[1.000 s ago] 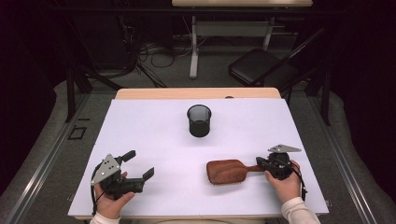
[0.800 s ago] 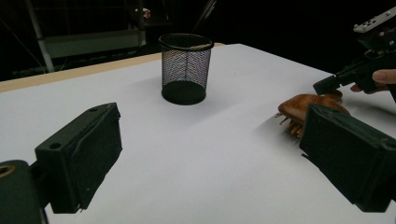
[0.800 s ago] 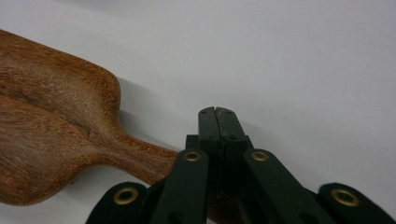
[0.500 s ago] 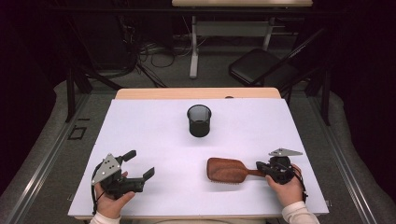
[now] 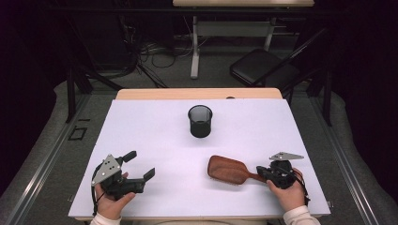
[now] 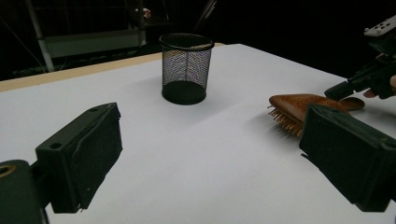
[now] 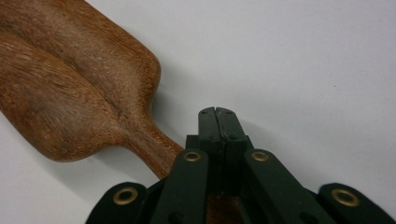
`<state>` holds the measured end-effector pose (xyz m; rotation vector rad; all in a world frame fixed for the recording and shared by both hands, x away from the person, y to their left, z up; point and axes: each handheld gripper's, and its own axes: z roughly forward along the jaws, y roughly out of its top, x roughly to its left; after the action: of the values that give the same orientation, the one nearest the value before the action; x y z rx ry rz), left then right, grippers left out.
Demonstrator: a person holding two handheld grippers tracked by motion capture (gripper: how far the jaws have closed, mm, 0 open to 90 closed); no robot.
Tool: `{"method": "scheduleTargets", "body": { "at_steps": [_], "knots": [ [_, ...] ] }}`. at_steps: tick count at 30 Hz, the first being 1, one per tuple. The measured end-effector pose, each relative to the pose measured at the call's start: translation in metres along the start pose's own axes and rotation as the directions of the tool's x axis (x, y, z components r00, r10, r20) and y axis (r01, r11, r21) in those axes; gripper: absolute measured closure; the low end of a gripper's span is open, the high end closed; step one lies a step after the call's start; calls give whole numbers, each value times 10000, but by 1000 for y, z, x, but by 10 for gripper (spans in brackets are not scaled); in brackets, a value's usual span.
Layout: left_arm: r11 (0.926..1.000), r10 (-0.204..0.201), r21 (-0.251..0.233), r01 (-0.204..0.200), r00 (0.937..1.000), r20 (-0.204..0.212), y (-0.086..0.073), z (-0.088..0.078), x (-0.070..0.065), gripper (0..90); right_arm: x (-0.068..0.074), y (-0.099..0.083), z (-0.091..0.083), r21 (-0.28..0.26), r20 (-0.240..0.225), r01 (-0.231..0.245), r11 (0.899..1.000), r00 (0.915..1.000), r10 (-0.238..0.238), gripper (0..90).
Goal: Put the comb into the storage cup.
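Right gripper view: our right gripper point(image 7: 217, 112) has its jaws pressed together above the handle of the wooden hairbrush point(image 7: 70, 88) at left of frame; stiff, light, smooth, so we'd pinch the narrow handle.

The table point(image 5: 141, 131) is seen from above and forward, its surface is skimmed low from the left gripper view, and the wooden hairbrush point(image 7: 70, 84), shared by all views, is viewed close in the right gripper view.

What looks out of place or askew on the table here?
Nothing stands out. The mesh cup stands upright, the wooden hairbrush lies bristles down on the white table, and nothing is spilled or damaged.
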<state>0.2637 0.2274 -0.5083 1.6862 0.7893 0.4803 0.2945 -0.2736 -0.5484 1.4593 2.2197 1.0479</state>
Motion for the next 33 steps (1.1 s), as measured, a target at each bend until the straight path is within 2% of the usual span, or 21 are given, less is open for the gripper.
{"method": "scheduleTargets", "body": {
  "at_steps": [7, 33],
  "knots": [
    [10000, 8, 16, -8, 10000, 5, 0, 0, 0, 58, 5, -1, -1, 69, 12, 197, 9998, 9998, -198, 900],
    [10000, 19, 22, -19, 10000, 3, 0, 0, 0, 61, 9, 0, 0, 382, -369, 188, 9991, 9992, -174, 900]
  ]
}}
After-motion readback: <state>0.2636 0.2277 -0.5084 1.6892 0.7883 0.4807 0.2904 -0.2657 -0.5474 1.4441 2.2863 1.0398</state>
